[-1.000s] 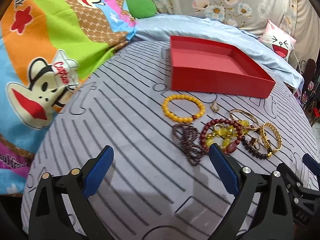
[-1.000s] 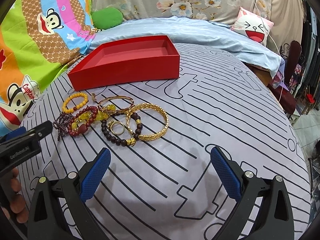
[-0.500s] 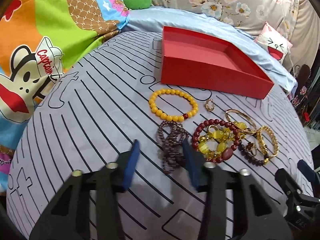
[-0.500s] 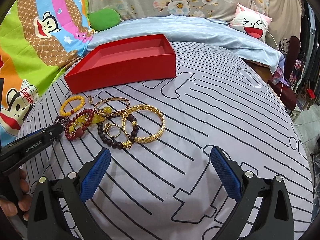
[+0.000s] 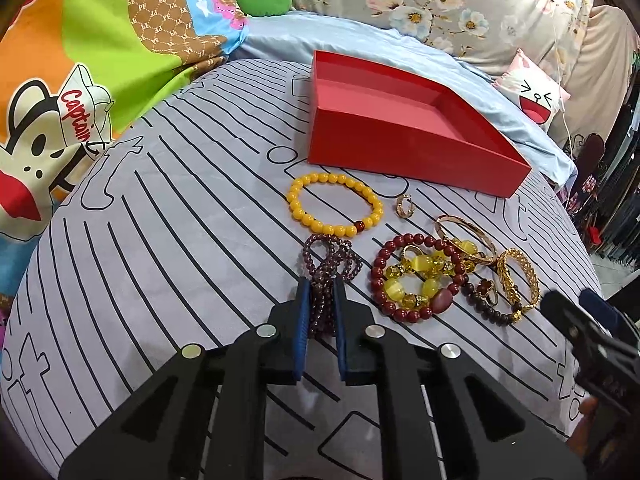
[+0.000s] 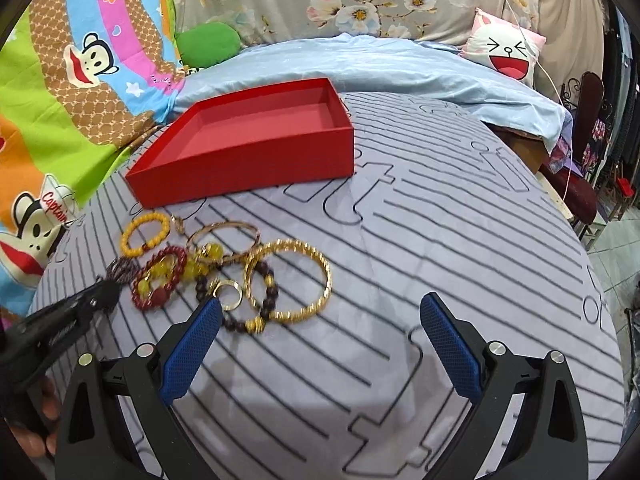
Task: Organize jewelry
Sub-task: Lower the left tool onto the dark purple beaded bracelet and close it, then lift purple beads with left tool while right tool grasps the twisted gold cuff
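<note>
Left wrist view. The left gripper [image 5: 320,292] is closing its blue pads [image 5: 303,320] on the near end of a purple bead strand [image 5: 326,268], which lies bunched on the grey striped bedspread [image 5: 180,240]; the pads appear to touch the beads on both sides. Beyond it lies a yellow bead bracelet [image 5: 334,204], then the red box [image 5: 404,128], open and holding nothing. To the right sit a small gold ring [image 5: 403,205], a dark red bead bracelet [image 5: 416,276] overlapping yellow stones, and a gold chain bangle [image 5: 516,276]. The tip of the right gripper [image 5: 592,332] enters at the right edge.

Right wrist view. The right gripper [image 6: 320,320] hangs above the bedspread with its fingers spread wide and nothing between them. The jewelry cluster lies ahead and to the left, near the left finger [image 6: 192,344]; a large gold bangle [image 6: 288,280] is closest. The red box [image 6: 248,148] stands behind the cluster.
</note>
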Motion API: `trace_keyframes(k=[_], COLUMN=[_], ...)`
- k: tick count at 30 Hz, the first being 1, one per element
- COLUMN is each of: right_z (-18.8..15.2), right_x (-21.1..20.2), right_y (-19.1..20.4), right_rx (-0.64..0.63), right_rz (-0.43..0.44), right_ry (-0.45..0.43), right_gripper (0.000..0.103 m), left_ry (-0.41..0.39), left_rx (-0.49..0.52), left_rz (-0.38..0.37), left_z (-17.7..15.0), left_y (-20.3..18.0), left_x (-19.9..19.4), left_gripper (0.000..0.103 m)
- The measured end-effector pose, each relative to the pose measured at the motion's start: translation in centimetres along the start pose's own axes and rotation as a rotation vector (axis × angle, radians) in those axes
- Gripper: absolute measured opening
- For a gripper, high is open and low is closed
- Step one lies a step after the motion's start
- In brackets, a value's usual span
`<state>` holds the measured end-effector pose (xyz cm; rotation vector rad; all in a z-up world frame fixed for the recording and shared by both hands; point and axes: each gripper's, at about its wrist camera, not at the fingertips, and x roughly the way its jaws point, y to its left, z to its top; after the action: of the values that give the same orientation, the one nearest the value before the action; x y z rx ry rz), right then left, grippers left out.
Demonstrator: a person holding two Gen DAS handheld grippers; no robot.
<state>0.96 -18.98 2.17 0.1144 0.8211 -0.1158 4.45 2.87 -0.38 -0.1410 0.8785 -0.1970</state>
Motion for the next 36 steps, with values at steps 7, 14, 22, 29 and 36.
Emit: trace_keyframes(k=[7, 14, 22, 29, 36], right_z=[0.6, 0.7, 0.6, 0.9, 1.3], right_x=[2.5, 3.2, 2.3, 0.0, -1.4], right_y=[0.8, 1.0, 0.5, -0.3, -0.6], right_rx=[-0.003, 0.003, 0.016, 0.019, 0.022], right_rz=[0.006, 0.031, 0.061, 0.092, 0.115], right_ry=[0.057, 0.072, 0.060, 0.036, 0.018], right_gripper=[0.078, 0.057, 0.053, 0.053, 0.053], left_ry=[0.001, 0.000, -0.004, -0.014, -0.011], left_rx=[0.003, 0.003, -0.031, 0.001, 0.012], left_rz=[0.003, 0.003, -0.020, -0.030, -0.059], left_z=[0.0, 0.0, -0.1, -0.3, 0.8], left_y=[0.0, 0.0, 0.6, 0.4, 0.0], left_x=[0.0, 0.0, -0.2, -2.4, -4.2], left_gripper=[0.012, 0.012, 0.011, 0.010, 0.009])
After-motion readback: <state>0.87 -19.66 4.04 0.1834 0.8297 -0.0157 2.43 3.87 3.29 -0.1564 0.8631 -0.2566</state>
